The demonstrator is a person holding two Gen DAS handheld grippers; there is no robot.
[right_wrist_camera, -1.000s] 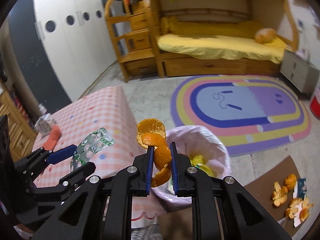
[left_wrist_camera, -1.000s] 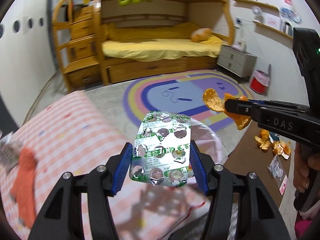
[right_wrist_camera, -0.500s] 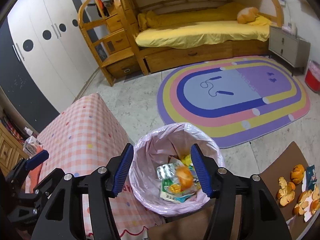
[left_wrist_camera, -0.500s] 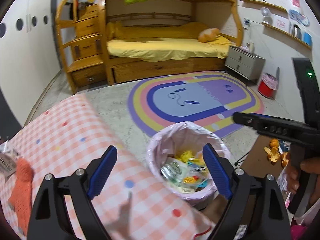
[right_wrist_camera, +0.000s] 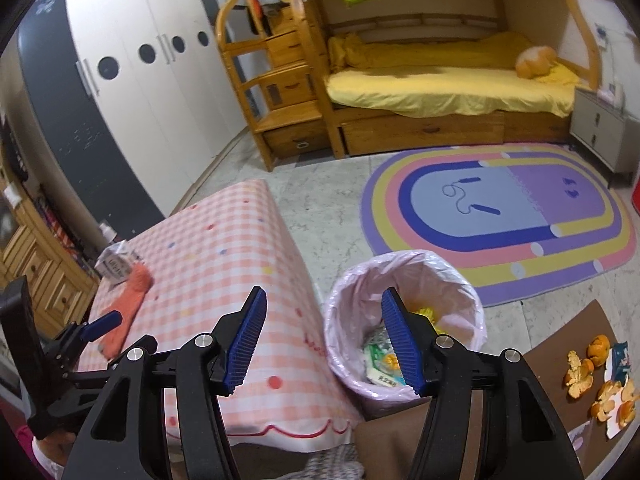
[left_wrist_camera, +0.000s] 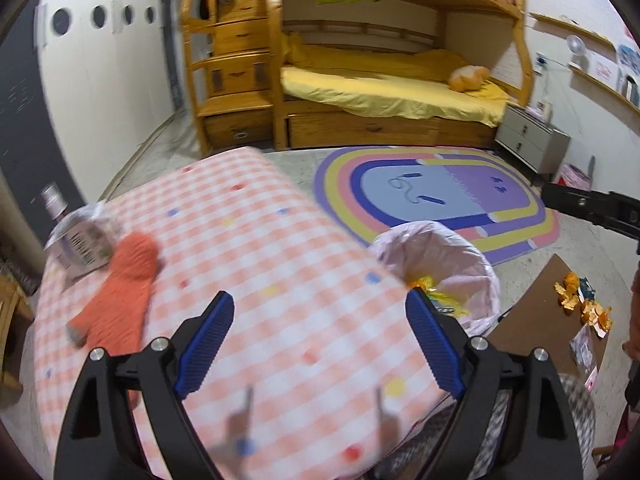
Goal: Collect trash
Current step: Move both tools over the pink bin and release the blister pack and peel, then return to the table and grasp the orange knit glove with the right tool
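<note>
Trash is split between two spots. At far left of the right wrist view, a clear plastic bottle (right_wrist_camera: pixel 114 264) lies at the back edge of the pink checked table (right_wrist_camera: pixel 224 248), touching an orange cloth (right_wrist_camera: pixel 128 304); whether either counts as trash I cannot tell. The left gripper (right_wrist_camera: pixel 100 320) sits low at the left edge of that view; in its own view the left gripper (left_wrist_camera: pixel 316 340) has jaws wide, nothing between them, hanging over bare tabletop. Centre frame, the right gripper (right_wrist_camera: pixel 320 336) is likewise spread apart and empty, aimed down toward the pink-lined bin (right_wrist_camera: pixel 404 264), which stands on the floor touching the table's right side, probably so items drop straight in. Wrappers and peel already lie inside. At lower right, orange peels (right_wrist_camera: pixel 592 380) and a torn wrapper (right_wrist_camera: pixel 620 354) remain on a brown mat (right_wrist_camera: pixel 560 360), apart from the bin. Judgement: those scraps are the likely next pickup.
</note>
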